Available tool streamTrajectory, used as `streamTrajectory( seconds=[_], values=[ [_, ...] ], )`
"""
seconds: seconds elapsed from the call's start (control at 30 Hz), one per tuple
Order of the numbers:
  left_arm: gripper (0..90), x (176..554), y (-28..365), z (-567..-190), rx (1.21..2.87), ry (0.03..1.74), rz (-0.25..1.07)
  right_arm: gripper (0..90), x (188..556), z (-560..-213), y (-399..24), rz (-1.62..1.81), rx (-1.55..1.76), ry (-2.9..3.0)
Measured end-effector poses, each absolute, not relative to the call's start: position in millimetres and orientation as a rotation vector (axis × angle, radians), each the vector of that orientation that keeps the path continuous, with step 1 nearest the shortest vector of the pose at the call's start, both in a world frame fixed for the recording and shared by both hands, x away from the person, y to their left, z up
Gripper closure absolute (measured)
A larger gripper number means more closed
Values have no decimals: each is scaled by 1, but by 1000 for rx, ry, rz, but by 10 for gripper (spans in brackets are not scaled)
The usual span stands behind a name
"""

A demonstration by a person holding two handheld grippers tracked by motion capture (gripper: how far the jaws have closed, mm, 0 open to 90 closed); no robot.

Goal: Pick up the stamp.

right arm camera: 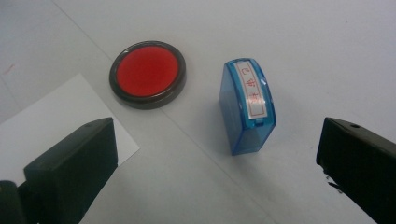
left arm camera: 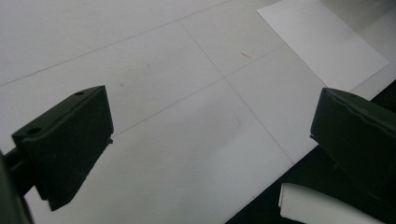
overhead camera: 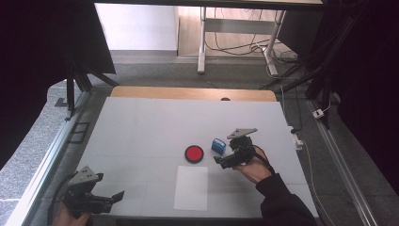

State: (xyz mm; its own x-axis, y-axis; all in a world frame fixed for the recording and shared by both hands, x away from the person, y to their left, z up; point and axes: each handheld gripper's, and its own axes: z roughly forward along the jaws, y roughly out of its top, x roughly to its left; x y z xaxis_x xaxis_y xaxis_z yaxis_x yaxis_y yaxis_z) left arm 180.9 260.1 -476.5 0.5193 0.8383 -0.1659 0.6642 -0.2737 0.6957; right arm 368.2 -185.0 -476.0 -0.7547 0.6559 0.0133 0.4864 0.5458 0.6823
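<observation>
Right gripper (overhead camera: 225, 160) jaws spread wide, holding nothing, above table (overhead camera: 141, 127) near stamp (right arm camera: 248, 106): glossy blue plastic block, white label strip with red characters. Just beside it, round red ink pad (right arm camera: 147, 73) with dark rim. Flat white paper (overhead camera: 191, 187) nearby. Left gripper (overhead camera: 113, 197) also spread, empty.

Red ink pad (overhead camera: 194, 154), blue stamp (overhead camera: 218, 145), white paper (overhead camera: 191, 187), grey table (overhead camera: 141, 127)

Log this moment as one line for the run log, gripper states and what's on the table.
left gripper: open, near table edge | right gripper: open, facing blue stamp | red ink pad: beside stamp, apart | white paper: flat, near edge
</observation>
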Motion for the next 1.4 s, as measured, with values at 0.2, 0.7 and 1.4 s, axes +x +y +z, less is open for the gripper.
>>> streamTrajectory(
  seconds=[0.2, 0.7, 1.4],
  values=[
    [0, 181, 260, -477, 2023, 1222, 299, 0, 380, -482, -180, 977, 958, 2545],
    [0, 181, 261, -477, 2022, 1226, 295, 206, 403, -489, -174, 946, 934, 2572],
    [0, 182, 261, -477, 2026, 1232, 295, 701, 410, -485, -168, 894, 868, 2625]
  ],
)
